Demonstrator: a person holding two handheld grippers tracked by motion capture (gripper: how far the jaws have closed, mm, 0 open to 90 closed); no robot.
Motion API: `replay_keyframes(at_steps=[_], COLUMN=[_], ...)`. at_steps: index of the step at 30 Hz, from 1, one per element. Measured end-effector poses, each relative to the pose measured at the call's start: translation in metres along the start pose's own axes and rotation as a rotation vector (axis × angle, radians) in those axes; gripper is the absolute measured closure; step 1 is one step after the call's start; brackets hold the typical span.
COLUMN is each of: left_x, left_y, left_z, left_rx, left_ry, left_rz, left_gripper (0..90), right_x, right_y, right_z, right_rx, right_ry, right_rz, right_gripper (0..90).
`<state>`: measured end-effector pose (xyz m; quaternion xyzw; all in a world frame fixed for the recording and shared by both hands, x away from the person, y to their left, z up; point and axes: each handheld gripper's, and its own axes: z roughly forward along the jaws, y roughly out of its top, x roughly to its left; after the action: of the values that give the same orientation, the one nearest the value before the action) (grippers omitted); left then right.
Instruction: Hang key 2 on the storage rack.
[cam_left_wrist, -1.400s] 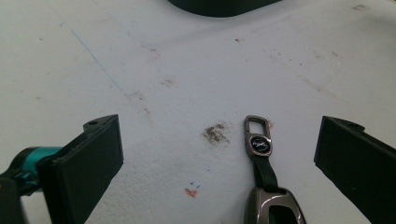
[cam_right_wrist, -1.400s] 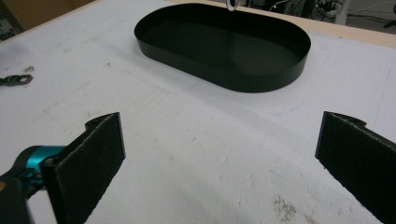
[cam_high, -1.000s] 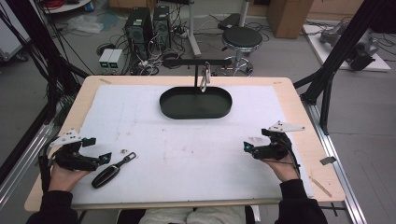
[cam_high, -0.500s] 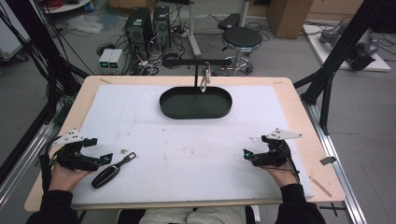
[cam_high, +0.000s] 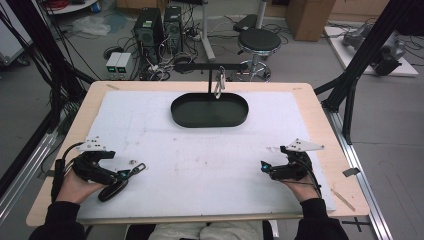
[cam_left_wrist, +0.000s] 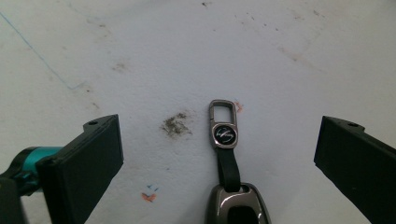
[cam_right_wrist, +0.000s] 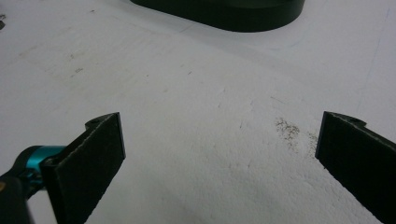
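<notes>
A dark key fob (cam_high: 114, 190) lies on the white mat near the front left, its strap and metal clip (cam_high: 139, 167) pointing toward the middle. My left gripper (cam_high: 123, 175) is open right over it. In the left gripper view the fob (cam_left_wrist: 238, 207) lies between the spread jaws, with the clip (cam_left_wrist: 223, 119) stretched ahead, and my left gripper (cam_left_wrist: 219, 127) touches none of it. My right gripper (cam_high: 264, 168) rests open near the front right. In its own view my right gripper (cam_right_wrist: 219, 123) has bare mat between its jaws.
A black oval tray (cam_high: 210, 111) sits at the back centre of the mat, with its edge (cam_right_wrist: 224, 14) also in the right gripper view. Behind it a black stand holds a hanging carabiner (cam_high: 218, 88). The wooden table edge (cam_high: 345, 185) borders the mat.
My right gripper has drawn back a little toward the front edge of the table. The left gripper and the key fob have stayed where they were.
</notes>
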<state>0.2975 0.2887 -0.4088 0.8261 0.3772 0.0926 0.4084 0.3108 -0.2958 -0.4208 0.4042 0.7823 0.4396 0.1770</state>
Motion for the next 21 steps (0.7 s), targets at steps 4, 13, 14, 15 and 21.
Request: replay_keyframes(at_steps=[4, 13, 14, 15, 21], left_x=[-0.002, -0.004, -0.005, -0.005, -0.007], left_y=[0.000, -0.001, -0.001, -0.001, -0.002], left_z=[0.004, 0.009, 0.010, 0.011, 0.017], left_rx=[0.036, 0.100, 0.100, 0.107, 0.156], left_ry=[-0.007, -0.021, -0.021, -0.019, -0.010], left_rz=[-0.002, 0.020, 0.021, 0.025, 0.036], left_gripper=[1.7, 6.3, 6.3, 8.1, 10.9], right_x=[0.000, 0.000, 0.000, 0.000, 0.000], right_y=[-0.001, -0.002, -0.002, -0.002, -0.003], right_z=[0.000, 0.001, 0.001, 0.001, 0.001], right_rx=[0.005, 0.010, 0.010, 0.014, 0.016], right_ry=[0.001, 0.001, 0.001, 0.000, -0.006], right_rz=[-0.003, -0.002, -0.001, 0.001, -0.003], right_gripper=[0.7, 0.7, 0.7, 0.7, 0.7])
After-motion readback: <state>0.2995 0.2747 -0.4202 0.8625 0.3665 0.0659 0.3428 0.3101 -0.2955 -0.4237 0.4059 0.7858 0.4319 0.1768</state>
